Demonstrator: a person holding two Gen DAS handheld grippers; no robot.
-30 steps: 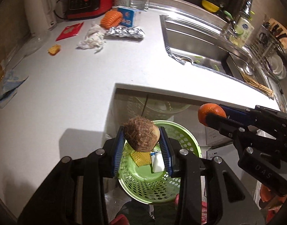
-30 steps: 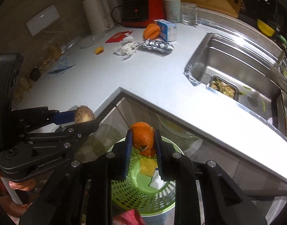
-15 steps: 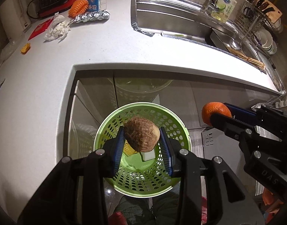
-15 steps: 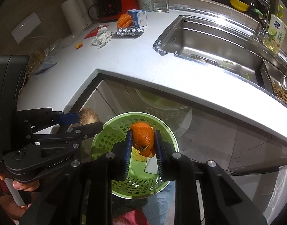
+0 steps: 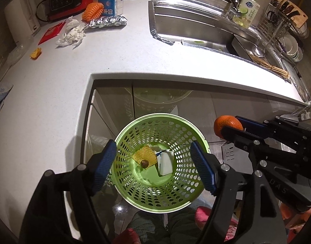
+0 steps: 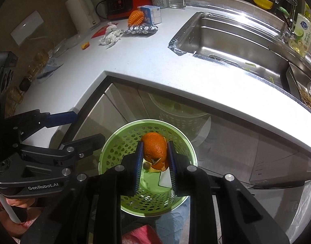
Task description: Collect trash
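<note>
Your left gripper [image 5: 153, 165] has just been opening, jaws wide, nothing between them, over the green basket [image 5: 135, 195]. Small brown lump [image 5: 144, 163] lies on the yellow net [image 5: 142, 155] at basket bottom. Your right gripper [image 6: 154, 162] clamps the orange peel [image 6: 155, 149] above same basket, beside the white counter [image 6: 147, 61]

On the black body of your left tool [image 6: 88, 130] you can read "GenRobot.AI" in white. Your right tool [image 5: 228, 128] shows the pale embossed letters "DAS". The blue-and-white milk carton [image 5: 110, 5] and the green-labelled dish soap bottle [image 6: 302, 34] carry print too small to read.
</note>
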